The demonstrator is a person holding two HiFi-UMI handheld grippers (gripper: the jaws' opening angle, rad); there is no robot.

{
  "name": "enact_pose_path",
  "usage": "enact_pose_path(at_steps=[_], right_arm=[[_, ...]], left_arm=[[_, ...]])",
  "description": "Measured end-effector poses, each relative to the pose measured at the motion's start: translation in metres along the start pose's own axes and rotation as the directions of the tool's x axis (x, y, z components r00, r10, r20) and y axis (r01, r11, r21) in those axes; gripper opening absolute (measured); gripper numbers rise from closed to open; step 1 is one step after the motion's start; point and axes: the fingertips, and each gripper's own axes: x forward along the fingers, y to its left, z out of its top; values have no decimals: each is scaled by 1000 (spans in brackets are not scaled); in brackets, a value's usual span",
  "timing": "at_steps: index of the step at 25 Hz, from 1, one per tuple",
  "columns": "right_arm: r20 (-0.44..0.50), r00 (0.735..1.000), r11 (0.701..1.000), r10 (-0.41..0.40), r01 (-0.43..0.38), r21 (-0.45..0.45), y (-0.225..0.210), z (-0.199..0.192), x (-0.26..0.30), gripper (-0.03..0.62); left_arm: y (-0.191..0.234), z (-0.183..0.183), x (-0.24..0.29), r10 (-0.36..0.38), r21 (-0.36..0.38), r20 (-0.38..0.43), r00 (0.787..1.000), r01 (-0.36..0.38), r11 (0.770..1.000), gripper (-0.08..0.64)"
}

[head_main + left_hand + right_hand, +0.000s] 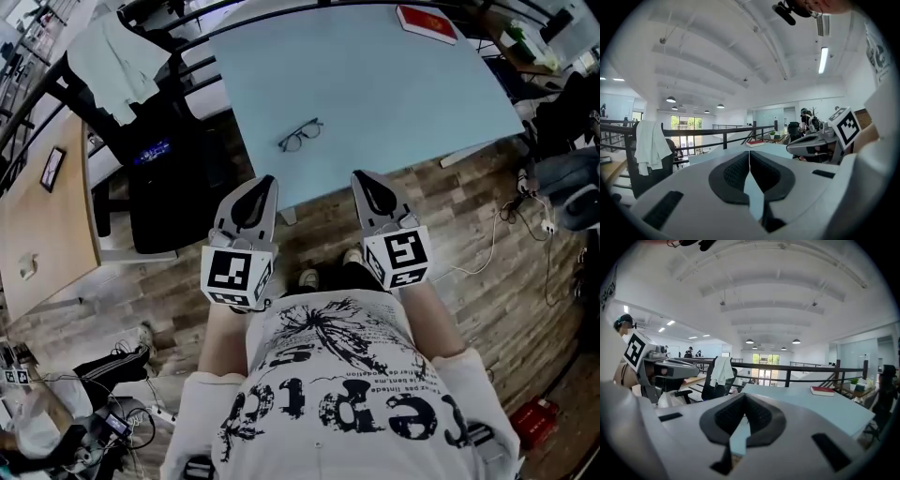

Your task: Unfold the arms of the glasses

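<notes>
Jaws clenched on left gripper (pixel 749 152) and on right gripper (pixel 743 397) alike, dark pads meeting along a thin seam, nothing between them. Both grippers held side by side before the person's chest, tips pointing toward the near edge of the pale blue table (pixel 394 84), over the wood floor (pixel 469 216). Glasses (pixel 300 134) on the tabletop beyond the tips, on a line between the two grippers, well apart from either pair of jaws and untouched; arms too small to read as folded or spread. Red book (pixel 427 22) at the far right corner of the table. Black chair (pixel 164 187) with a white garment (pixel 117 52) beside the table's left edge.
</notes>
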Motion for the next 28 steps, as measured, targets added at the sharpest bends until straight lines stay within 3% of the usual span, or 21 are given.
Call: enact_pose_path(at_steps=[12, 18, 23, 25, 28], right_arm=[[-70, 981, 983, 182, -184, -19, -80, -3, 149, 8], [-167, 930, 943, 326, -332, -7, -120, -20, 225, 8], [-281, 848, 884, 449, -467, 2, -132, -51, 270, 8], [-354, 784, 840, 509, -542, 7, -127, -70, 280, 8], [-475, 658, 749, 584, -662, 4, -117, -101, 286, 8]], left_arm=[[66, -11, 119, 156, -73, -29, 987, -157, 985, 20], [95, -19, 183, 268, -119, -70, 961, -274, 954, 20], [106, -40, 221, 316, -143, -96, 944, -327, 934, 20], [109, -51, 228, 336, -160, -107, 936, -349, 923, 20], [110, -67, 233, 368, -172, -135, 920, -387, 906, 20]])
